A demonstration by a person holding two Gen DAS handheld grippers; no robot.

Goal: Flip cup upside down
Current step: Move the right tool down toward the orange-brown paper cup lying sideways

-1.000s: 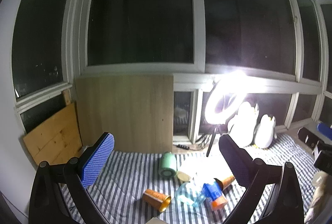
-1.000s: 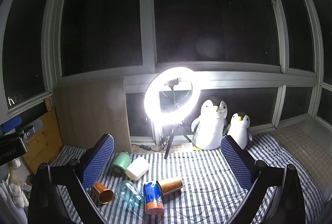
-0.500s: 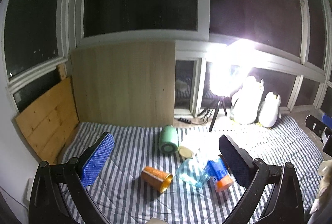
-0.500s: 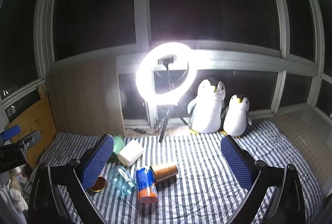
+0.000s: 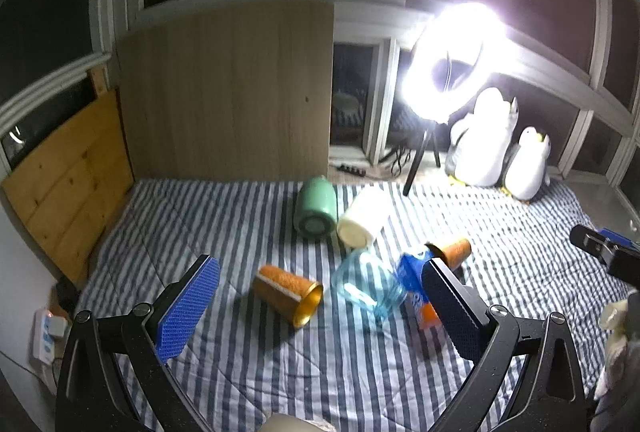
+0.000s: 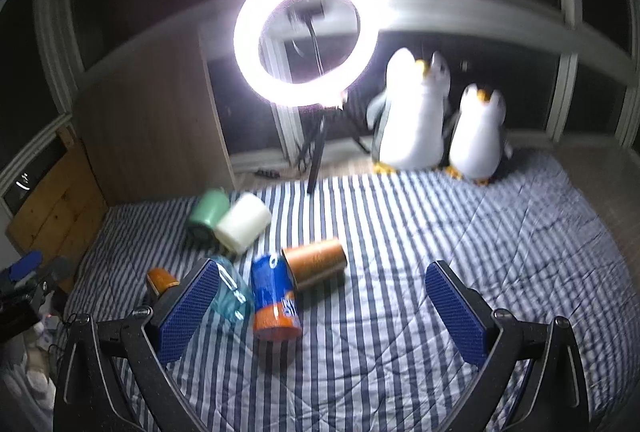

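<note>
Several cups lie on their sides on a striped quilt (image 5: pixel 248 360). An orange cup with a gold inside (image 5: pixel 289 294) lies nearest my left gripper (image 5: pixel 320 308), which is open and empty above the quilt. Beside it lie a clear blue mug (image 5: pixel 366 286), a blue and orange cup (image 5: pixel 414 288), a second orange cup (image 5: pixel 452 251), a green cup (image 5: pixel 316 210) and a white cup (image 5: pixel 362 220). My right gripper (image 6: pixel 320 308) is open and empty. In its view the blue and orange cup (image 6: pixel 274 298) and a copper cup (image 6: pixel 316 262) lie between its fingers.
A lit ring light on a tripod (image 6: pixel 306 34) stands at the back, with two plush penguins (image 6: pixel 412 120) beside it. Wooden boards (image 5: pixel 224 92) lean against the window wall. A power strip (image 5: pixel 46 332) lies at the left edge of the quilt.
Both grippers have tilted downward and moved closer to the quilt, so the cups sit higher and larger in both views. Both grippers stay open.
</note>
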